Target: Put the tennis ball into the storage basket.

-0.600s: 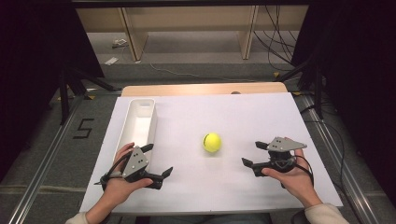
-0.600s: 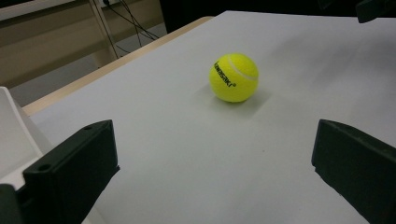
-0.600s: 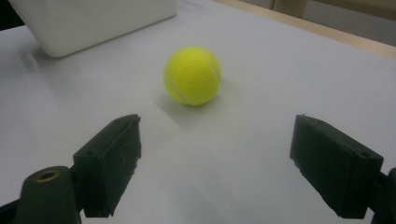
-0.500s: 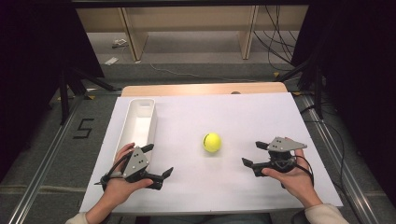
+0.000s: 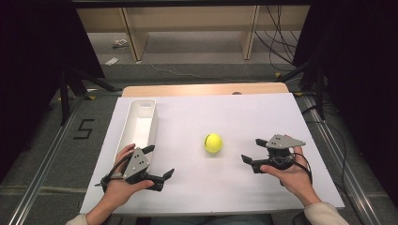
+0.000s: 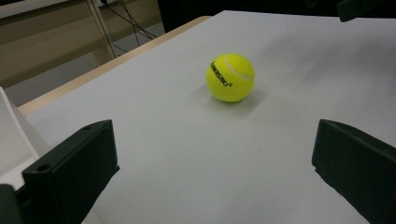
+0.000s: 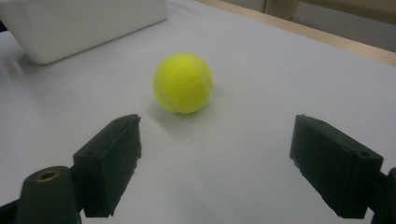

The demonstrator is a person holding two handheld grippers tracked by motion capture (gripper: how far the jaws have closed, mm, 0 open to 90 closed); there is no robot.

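A yellow tennis ball (image 5: pixel 213 143) rests on the white table sheet (image 5: pixel 244 117), right of a long white tray (image 5: pixel 123 136). My left gripper (image 5: pixel 160 161) is held low at the front left beside the tray's near end, open and empty, aimed at the ball (image 6: pixel 230 77) some way off. On the other side, my right gripper (image 5: pixel 251 149) sits just right of the ball, also open with nothing in it. In the right gripper view the ball (image 7: pixel 183 83) lies ahead of the spread jaws, slightly left of centre. Neither gripper touches it.
The tray (image 7: pixel 84 23) looks empty and stands lengthwise along the sheet's left side. A wooden table edge (image 5: pixel 202 89) runs behind the sheet. Beyond it are a floor with cables (image 5: pixel 281 42) and wooden shelf legs (image 5: pixel 133 37).
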